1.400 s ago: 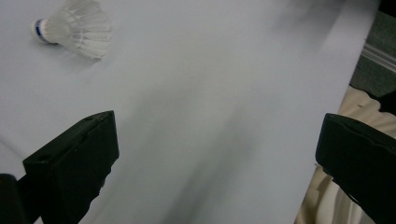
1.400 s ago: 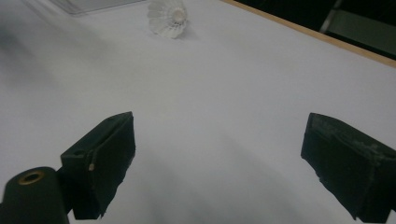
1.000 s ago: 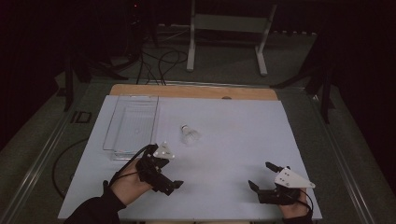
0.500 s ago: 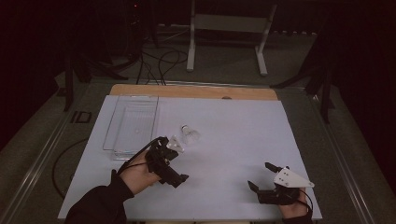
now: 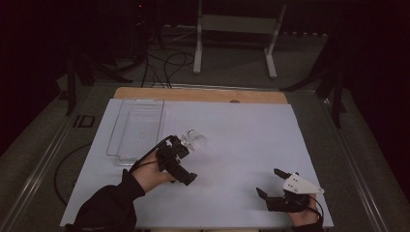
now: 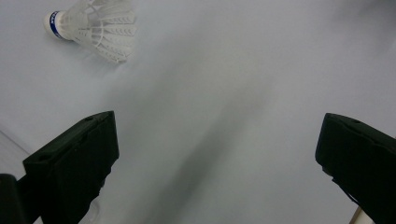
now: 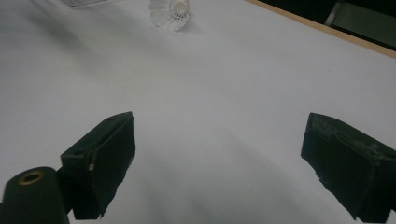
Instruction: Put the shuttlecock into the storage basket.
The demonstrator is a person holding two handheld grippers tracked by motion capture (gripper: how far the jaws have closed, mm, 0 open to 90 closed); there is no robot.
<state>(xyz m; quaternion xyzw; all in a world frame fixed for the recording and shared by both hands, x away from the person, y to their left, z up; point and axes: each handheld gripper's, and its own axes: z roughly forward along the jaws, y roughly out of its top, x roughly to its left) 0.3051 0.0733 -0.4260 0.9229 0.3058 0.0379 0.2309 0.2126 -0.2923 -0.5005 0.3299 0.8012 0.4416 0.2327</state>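
A white feathered shuttlecock [image 5: 195,140] with a blue band on its cork lies on its side on the white table, just right of a clear tray. My left gripper [image 5: 185,161] hovers right in front of it, open. In the left gripper view the shuttlecock [image 6: 95,29] sits at the upper left, beyond the wide-apart jaws of the left gripper [image 6: 217,135]. My right gripper [image 5: 269,182] rests open near the table's front right corner. The right gripper [image 7: 219,135] holds nothing between its jaws, and the shuttlecock [image 7: 170,13] lies far ahead of it.
A clear plastic tray [image 5: 116,128] stands at the left of the table with nothing in it. A wooden strip [image 5: 203,95] runs along the far edge. Behind the table are a white stand [image 5: 232,24] and cables [image 5: 164,63] on the floor.
My left gripper has moved forward and to the right, from the front left up to the shuttlecock. The right gripper has stayed put.
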